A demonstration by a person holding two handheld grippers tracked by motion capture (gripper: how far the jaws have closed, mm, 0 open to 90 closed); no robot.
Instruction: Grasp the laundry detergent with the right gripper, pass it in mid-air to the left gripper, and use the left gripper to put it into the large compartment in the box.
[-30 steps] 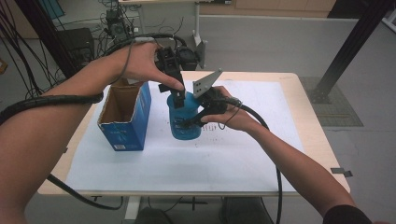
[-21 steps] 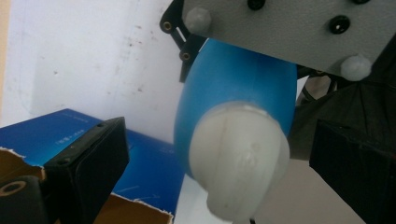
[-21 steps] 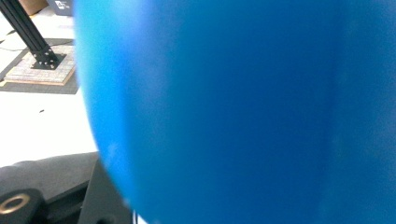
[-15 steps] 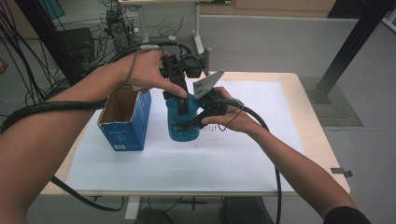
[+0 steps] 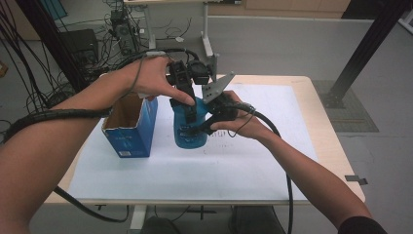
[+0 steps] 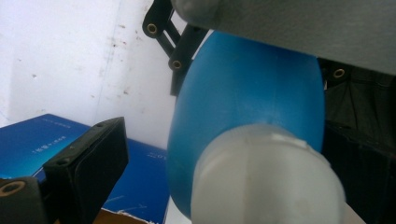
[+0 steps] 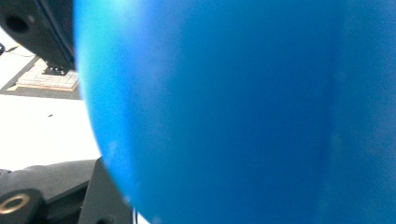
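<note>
Right gripper [image 5: 197, 130] clamps the bottle [image 5: 187, 131] on the bench [image 5: 272, 161]; left gripper [image 5: 191, 113], fingers wide, should centre on the cap [image 6: 266, 177] before closing.

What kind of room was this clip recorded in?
Most likely a lab or workshop: a pale wooden table under a white sheet, loose black cables hanging at the left, dark electronic equipment on the grey floor, and a black metal frame post.

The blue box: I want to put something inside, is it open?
Open: the blue box shows its bare brown inside from above.
</note>
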